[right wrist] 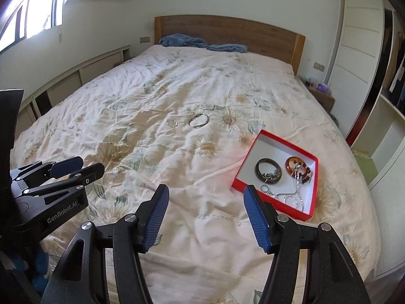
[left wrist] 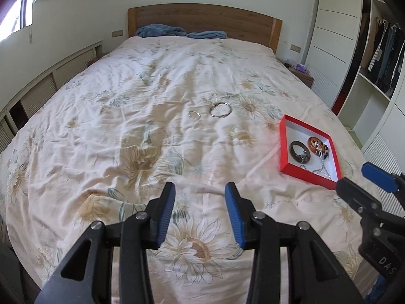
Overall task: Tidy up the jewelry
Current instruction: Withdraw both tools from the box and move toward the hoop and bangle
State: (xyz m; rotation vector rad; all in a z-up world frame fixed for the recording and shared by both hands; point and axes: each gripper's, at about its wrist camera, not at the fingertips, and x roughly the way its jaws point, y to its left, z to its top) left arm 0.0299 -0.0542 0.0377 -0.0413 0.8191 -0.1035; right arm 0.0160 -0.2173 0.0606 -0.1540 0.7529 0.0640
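Both grippers, left [left wrist: 200, 190] and right [right wrist: 205, 192], part-open, empty; silver bangle [left wrist: 221, 109], small ring [left wrist: 194, 114] (unsorted) await red box [left wrist: 284, 152].

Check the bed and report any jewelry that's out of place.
Two silver pieces lie loose on the bedspread, outside the red box: a small ring and a larger bangle to its right. The other jewelry sits in the box. Both grippers are empty.
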